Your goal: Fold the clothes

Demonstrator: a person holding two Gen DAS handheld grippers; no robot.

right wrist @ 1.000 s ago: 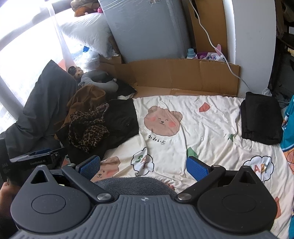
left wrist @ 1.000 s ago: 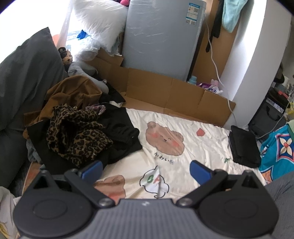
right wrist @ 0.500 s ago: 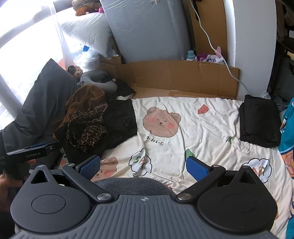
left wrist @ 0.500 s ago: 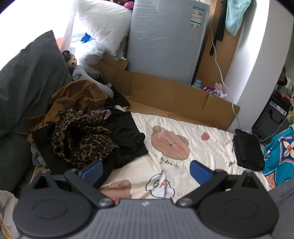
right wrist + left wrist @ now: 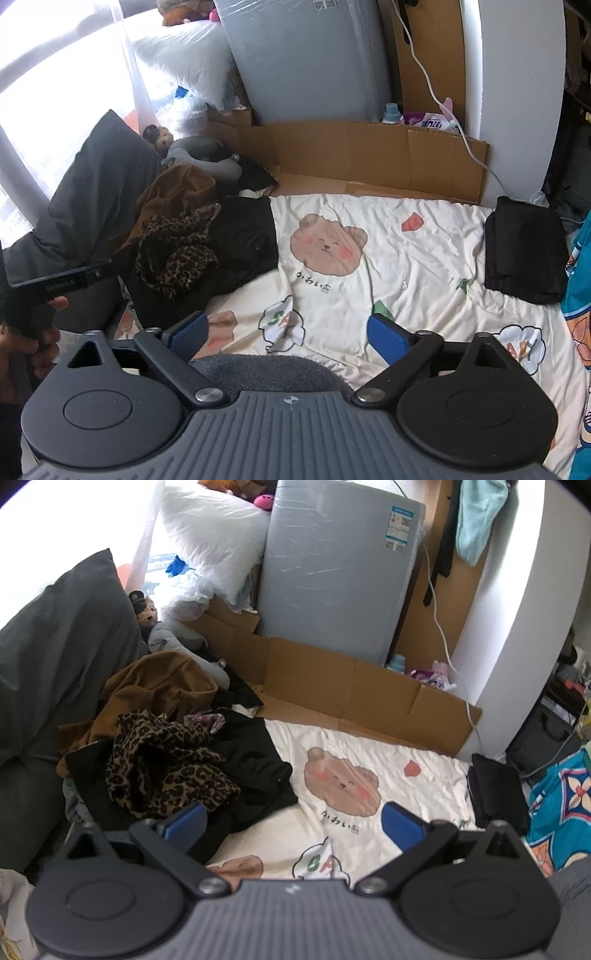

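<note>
Both grippers hang above the near edge of a cream sheet (image 5: 424,266) printed with cartoon bears, and neither grasps anything. The left gripper (image 5: 293,825) has its blue-padded jaws spread wide, with only bedding visible in the gap. The right gripper (image 5: 291,330) is likewise spread apart and empty, poised over a grey-clad knee (image 5: 266,371) at the near edge of the sheet.

The unfolded clothes sit in a heap at the left side of the sheet. A crumpled leopard-print garment (image 5: 166,768) lies on top, just beyond the left gripper's left pad. It rests on a rumpled black garment (image 5: 258,760) that spills to the right onto the sheet, and a brown garment (image 5: 155,690) is bunched behind them, farther away. A dark grey pillow (image 5: 55,657) leans up on the far left beside the heap.

At the right edge of the sheet, well apart from the heap, lies a neatly folded black garment (image 5: 524,251). Along the far side of the sheet runs flattened cardboard (image 5: 369,155), with a tall grey wrapped panel (image 5: 340,576) standing behind it.

In the right wrist view, the person's left hand (image 5: 40,332) shows at the left edge, wrapped around the handle of the other tool.
</note>
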